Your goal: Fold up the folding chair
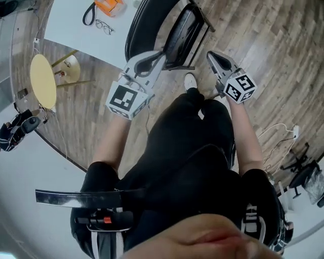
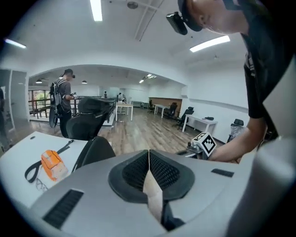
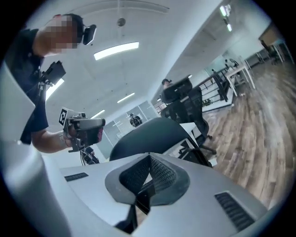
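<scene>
Folding chair (image 1: 178, 36) cropped (top edge), glasses (image 1: 104, 27) tiny

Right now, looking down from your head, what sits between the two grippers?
In the head view, the person's white shoe, on the wood floor, lies between the left gripper and the right gripper.

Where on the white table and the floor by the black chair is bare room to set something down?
The white table is bare left of the black-rimmed eyeglasses and orange object. The wooden plank floor lies open right of the black folding chair, up to the white cable. Between table corner and round yellow stool it is tight.
</scene>
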Motion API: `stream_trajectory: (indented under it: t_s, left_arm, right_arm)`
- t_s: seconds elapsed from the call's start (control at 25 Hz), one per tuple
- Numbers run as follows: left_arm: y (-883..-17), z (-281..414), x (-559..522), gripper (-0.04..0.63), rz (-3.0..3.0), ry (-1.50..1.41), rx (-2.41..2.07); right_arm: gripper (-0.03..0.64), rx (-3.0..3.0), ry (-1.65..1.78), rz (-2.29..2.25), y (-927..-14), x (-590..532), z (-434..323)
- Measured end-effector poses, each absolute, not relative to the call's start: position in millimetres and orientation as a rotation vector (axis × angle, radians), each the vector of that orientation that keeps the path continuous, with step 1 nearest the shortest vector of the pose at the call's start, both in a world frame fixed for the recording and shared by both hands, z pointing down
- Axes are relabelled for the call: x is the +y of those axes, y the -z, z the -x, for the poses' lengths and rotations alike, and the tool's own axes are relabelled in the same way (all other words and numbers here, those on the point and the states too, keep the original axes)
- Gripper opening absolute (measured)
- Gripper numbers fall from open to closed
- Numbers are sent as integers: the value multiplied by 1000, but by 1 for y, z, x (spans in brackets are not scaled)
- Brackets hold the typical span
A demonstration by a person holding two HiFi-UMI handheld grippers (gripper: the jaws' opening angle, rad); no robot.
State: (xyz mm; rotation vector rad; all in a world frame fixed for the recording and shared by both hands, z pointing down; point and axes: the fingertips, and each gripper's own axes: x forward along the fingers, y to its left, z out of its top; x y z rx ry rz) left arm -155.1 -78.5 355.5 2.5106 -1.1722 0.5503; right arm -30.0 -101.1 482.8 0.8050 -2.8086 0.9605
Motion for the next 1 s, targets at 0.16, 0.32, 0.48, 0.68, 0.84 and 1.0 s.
stream_trajectory:
  t_s: [0.16,0.32,0.48,0.68,0.84,1.0]
  left_arm:
    - [-343,136,-48,5,-2498,-395,-1168]
    - [-313,141,-29,5,-2543,-299,-1231]
    - [-289,154,-17,5,-2548,-208,-1284]
    - [-256,154,-7,5,-2579,-112,-1344]
    - [-244,148,-9,5,-2622,-43,-1336]
    - [-243,148,-11,5,-2630,-32,-1343]
  right_arm:
    - [8,-2872,-674,-717,-408,-75,41]
    - [8,-2934,-494,-625,-341,-47,58]
    - [8,-2998,-420,-585,-288,-31,75]
    - [8,-3049,-273,-485,-235,-12,89]
    - [8,-3073,-185,-438,-217,-13,98]
    - [8,-3077,-153,-413,-215,-11,105]
